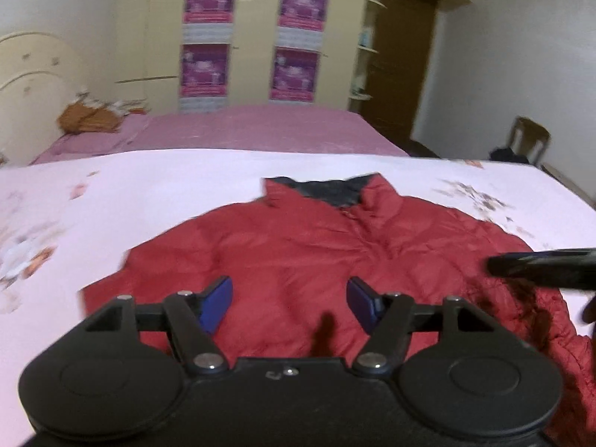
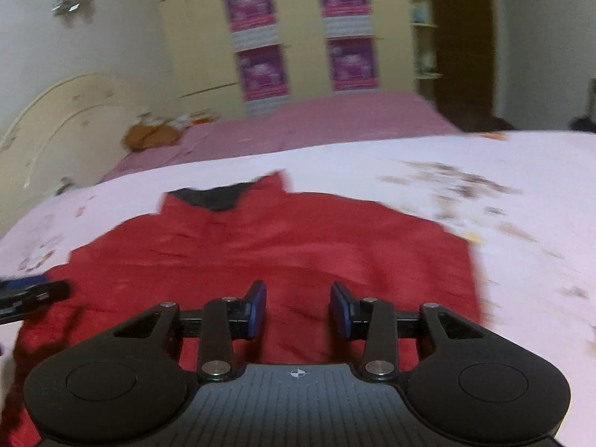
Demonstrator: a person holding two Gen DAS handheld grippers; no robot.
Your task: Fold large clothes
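A red padded jacket [image 1: 316, 253] with a dark grey collar lining [image 1: 327, 188] lies flat on a white flowered sheet [image 1: 149, 193], collar pointing away from me. My left gripper [image 1: 288, 303] hovers over its lower front, blue pads apart, nothing between them. In the right wrist view the same jacket [image 2: 283, 246] fills the middle, and my right gripper [image 2: 298, 307] stands open above its hem, pads clear of the cloth. The right gripper's black finger [image 1: 540, 270] reaches in at the right of the left wrist view; the left gripper's finger [image 2: 33, 292] shows at the left of the right wrist view.
Beyond the white sheet is a bed with a pink cover [image 1: 253, 130] and an orange-brown bundle [image 1: 89, 117] near a cream headboard [image 1: 29, 85]. A cream wardrobe with purple posters [image 1: 253, 37] stands behind. A brown door [image 1: 402, 63] and a wooden chair [image 1: 529, 141] are at the right.
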